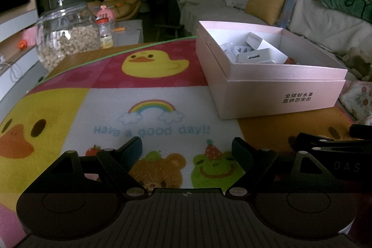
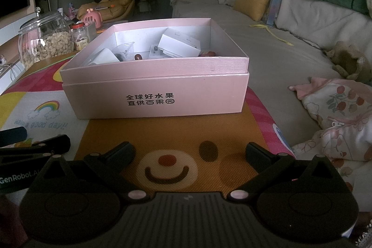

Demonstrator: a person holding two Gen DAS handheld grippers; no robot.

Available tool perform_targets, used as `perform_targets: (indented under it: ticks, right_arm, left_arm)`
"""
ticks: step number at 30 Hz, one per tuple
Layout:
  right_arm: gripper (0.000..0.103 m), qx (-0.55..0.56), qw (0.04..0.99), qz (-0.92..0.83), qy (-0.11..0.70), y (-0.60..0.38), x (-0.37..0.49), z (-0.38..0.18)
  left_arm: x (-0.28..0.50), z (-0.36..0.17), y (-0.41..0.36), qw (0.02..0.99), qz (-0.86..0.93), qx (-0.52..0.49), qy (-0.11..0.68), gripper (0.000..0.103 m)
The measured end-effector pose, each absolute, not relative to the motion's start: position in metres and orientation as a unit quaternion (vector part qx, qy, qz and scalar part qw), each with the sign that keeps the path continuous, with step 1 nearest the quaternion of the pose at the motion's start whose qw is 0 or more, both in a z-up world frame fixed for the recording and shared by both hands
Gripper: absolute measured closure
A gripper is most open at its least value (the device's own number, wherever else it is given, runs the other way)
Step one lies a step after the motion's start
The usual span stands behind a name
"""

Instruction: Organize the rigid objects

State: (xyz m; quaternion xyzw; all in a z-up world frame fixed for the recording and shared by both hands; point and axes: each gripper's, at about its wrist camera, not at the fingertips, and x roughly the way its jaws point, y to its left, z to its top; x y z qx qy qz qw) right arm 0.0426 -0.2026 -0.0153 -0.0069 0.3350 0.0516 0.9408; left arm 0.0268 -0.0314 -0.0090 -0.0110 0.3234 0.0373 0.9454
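A pink cardboard box (image 2: 160, 94) with black Chinese print stands on the cartoon play mat (image 2: 167, 131). It also shows in the left wrist view (image 1: 274, 90), to the right. Inside lie white chargers and small boxes (image 2: 179, 43), a clear plastic piece and small red-brown items; part of the contents is hidden by the box wall. My left gripper (image 1: 187, 150) is open and empty, low over the mat, left of the box. My right gripper (image 2: 189, 153) is open and empty, in front of the box.
A big glass jar of nuts (image 1: 67, 38) and a small red-lidded jar (image 1: 105, 33) stand at the mat's far left. A grey sofa (image 2: 290, 45) with cushions runs along the right. A floral blanket (image 2: 337, 113) lies near the right gripper.
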Motion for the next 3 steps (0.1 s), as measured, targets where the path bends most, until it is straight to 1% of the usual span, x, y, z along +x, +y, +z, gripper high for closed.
perform_targets:
  ticks: [3]
  right_arm:
    - [0.000, -0.006, 0.941, 0.052, 0.335, -0.2028, 0.0425, -0.0153]
  left_arm:
    - [0.0270, -0.0091, -0.0316, 0.945, 0.038, -0.011, 0.324, 0.014]
